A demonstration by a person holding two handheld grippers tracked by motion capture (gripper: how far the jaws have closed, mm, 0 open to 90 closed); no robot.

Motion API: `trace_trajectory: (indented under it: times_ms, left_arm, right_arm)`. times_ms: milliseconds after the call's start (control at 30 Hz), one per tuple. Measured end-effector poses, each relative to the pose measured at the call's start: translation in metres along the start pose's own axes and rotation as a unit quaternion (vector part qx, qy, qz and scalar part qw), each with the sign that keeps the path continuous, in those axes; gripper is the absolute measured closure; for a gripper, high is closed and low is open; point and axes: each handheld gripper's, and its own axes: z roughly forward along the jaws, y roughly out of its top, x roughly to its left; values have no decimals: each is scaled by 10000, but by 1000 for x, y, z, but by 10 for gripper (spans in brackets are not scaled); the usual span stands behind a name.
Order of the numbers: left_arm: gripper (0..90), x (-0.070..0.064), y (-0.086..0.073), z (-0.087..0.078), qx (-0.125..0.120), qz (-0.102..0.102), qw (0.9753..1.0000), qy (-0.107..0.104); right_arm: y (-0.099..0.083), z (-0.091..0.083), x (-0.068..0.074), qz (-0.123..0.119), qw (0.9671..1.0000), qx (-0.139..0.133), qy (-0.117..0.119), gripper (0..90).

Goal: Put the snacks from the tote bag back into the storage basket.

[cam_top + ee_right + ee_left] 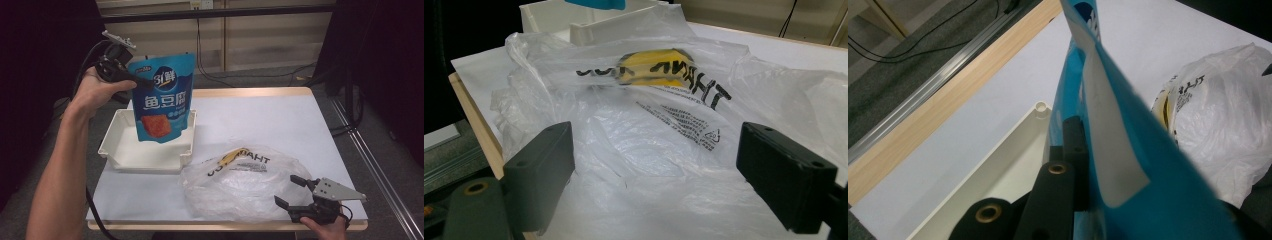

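I am holding the blue fish-tofu pouch point(161, 97) upright by its top edge in my left gripper point(131, 76), above the white tray point(117, 150), while my right gripper point(292, 192) is gaping beside the plastic bag point(240, 182).

Ahead of you the white-topped table point(280, 120) shows a wooden edge along its twelve o'clock side. Beyond it, grey carpet carries black cables point(260, 76) at twelve, and a metal rail point(372, 165) runs at three o'clock.
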Motion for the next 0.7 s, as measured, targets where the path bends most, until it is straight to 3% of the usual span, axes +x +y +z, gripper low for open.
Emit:
trace_trajectory:
  times_ms: [200,333,533,700]
  left_arm:
    - [900,5,-4,8,115,20,9999,18]
    - [900,7,-7,12,32,-33,10000,-5]
    - [900,7,-6,16,94,62,9999,125]
    - [900,11,-9,21,55,117,9999,77]
  right_arm:
    - [-1,1,0,24,10000,42,19,154]
    - [-1,1,0,21,10000,48,35,154]
    - [-1,1,0,32,10000,58,33,154]
    - [-1,2,0,25,9999,116,53,154]
